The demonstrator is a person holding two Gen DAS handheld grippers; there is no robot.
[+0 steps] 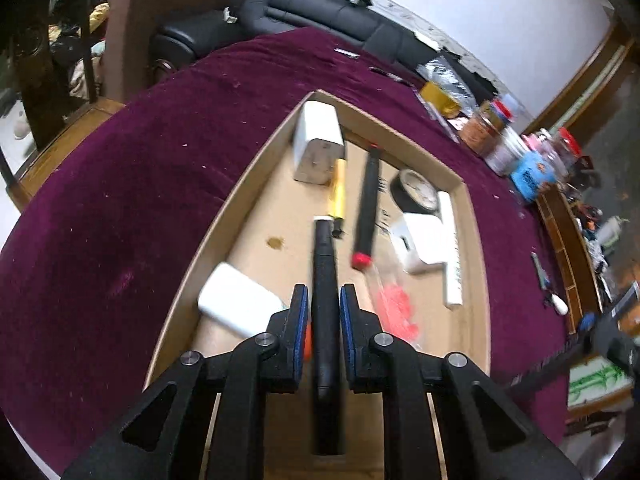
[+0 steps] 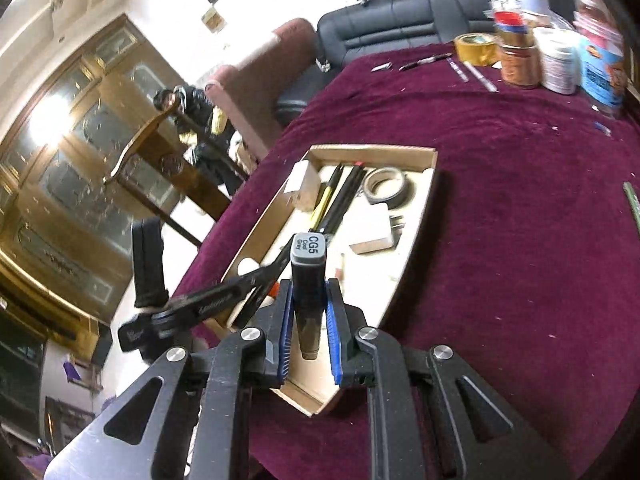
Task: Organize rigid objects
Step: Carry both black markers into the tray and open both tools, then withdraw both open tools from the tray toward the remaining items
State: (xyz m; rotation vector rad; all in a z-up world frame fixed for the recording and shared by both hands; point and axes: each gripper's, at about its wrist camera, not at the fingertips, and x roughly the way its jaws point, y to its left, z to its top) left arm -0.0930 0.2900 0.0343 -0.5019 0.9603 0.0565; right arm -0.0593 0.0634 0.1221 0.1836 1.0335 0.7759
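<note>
maroon tablecloth (image 1: 140,184), tan cardboard tray (image 1: 256,168), black marker (image 1: 325,280), grey cap (image 2: 309,249), yellow pen (image 1: 337,192)

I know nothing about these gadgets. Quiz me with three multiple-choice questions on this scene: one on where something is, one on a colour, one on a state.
1. Where does the roll of tape lie?
A. inside the cardboard tray
B. on the sofa
C. on the floor

2. What colour is the tablecloth?
A. green
B. dark purple-red
C. white

3. What is the right gripper doing?
A. hanging open
B. holding a grey marker
C. gripping a jar

Answers: 1 A, it sits within the cardboard tray walls. 2 B, that cloth covers the whole table. 3 B, the grey marker labelled CG5 stands between its blue pads.
</note>
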